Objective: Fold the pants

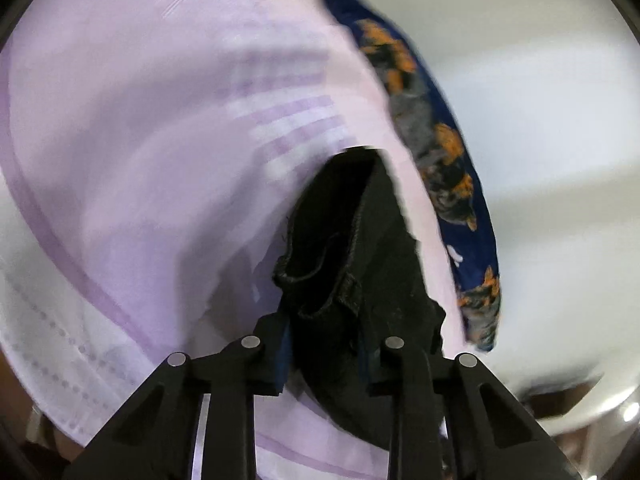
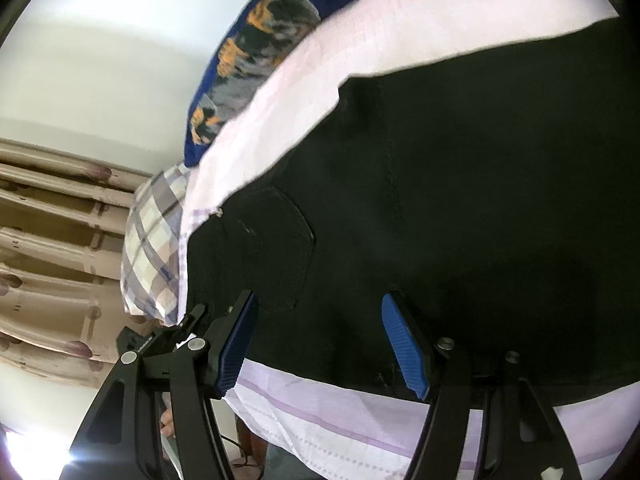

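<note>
The black pants (image 2: pixel 460 208) are lying on the lilac bed sheet (image 1: pixel 140 140). The left tool (image 1: pixel 326 360) is clamping a bunched part of them; the right tool (image 2: pixel 320 340) is standing apart above them, gripping nothing.

- Bed under a lilac sheet (image 1: pixel 120 140).
- Black pants (image 2: pixel 460 200) lie spread on the sheet.
- A blue blanket (image 2: pixel 256 48) and a checked pillow (image 2: pixel 154 248) lie at its far edge.

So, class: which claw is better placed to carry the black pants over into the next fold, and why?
Probably the left. The left claw is clamped on a bunched edge of the black pants, while the right claw hangs open over flat cloth, gripping nothing.
</note>
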